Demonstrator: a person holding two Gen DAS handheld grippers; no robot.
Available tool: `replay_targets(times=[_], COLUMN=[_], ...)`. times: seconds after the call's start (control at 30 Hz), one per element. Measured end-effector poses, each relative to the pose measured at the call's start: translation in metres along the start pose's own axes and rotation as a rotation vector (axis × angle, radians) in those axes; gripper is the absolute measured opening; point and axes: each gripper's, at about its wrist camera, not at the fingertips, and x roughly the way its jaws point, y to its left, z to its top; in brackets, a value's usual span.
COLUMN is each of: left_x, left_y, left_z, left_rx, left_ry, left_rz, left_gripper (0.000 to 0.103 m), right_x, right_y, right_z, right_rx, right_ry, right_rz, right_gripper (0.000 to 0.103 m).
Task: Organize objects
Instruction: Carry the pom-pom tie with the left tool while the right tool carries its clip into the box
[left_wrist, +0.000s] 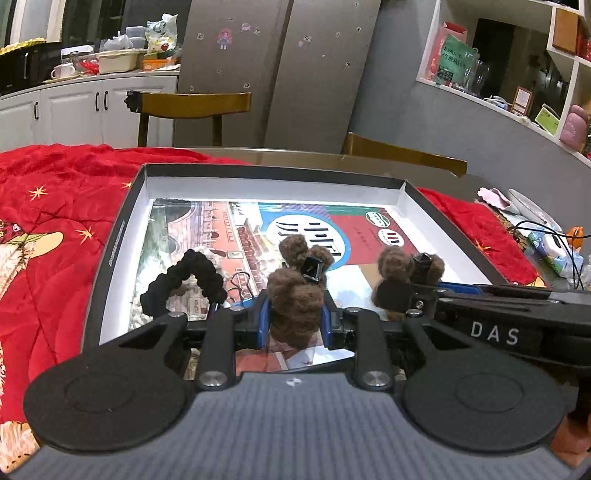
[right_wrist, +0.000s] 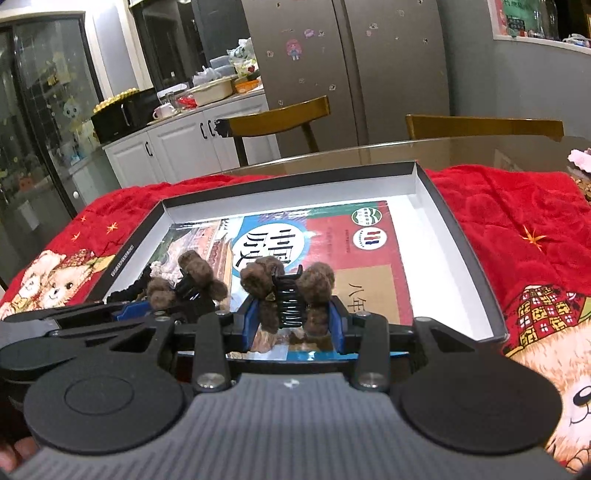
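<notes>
While both fuzzy clips sit clamped, the scene reads as follows.

Left clip: a brown fuzzy hair clip (left_wrist: 295, 295) with a black claw at its middle, pinched between the blue pads (left_wrist: 263, 314) of the left hand-held gripper (left_wrist: 295, 321); it is held just above the near part of the box.

Right clip: a second brown fuzzy hair clip (right_wrist: 290, 291) with black teeth showing, pinched between the blue pads (right_wrist: 338, 325) of the right hand-held gripper (right_wrist: 293, 325); also above the near part of the box, just beside the left clip.

Left hand-held gripper: clenched on its clip, fingers pressing the fur on both sides.

Right hand-held gripper: clenched on its clip likewise; in the left wrist view it reaches in from the right (left_wrist: 413, 291).

Scrunchie: a black scrunchie (left_wrist: 184, 284) lies inside the box, left of the left clip.

Book: a colourful textbook (right_wrist: 369, 258) lies flat on the box floor, under the clips.

Box: a shallow black-rimmed box (left_wrist: 122, 225) with white inner walls, resting on the blanket.

Blanket: a red blanket (right_wrist: 517, 221) with stars and cartoon bears covers the table.

Table: its bare glossy top (right_wrist: 424, 151) shows beyond the box.

Chairs: two wooden chairs (right_wrist: 280, 114) stand at the far side.
</notes>
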Motion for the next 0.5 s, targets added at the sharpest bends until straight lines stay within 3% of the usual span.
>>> replay_targets(times=[0.5], left_x=[-0.0007], left_y=[-0.0001], left_z=[0.0004], left_rx=[-0.004], left_ry=[0.002], left_rz=[-0.005], left_gripper=[0.031], right_x=[0.0007], right_y=[-0.0016], right_z=[0.0008], right_rx=[-0.009], right_ry=[0.001], right_rz=[0.012], right_gripper=[0.043])
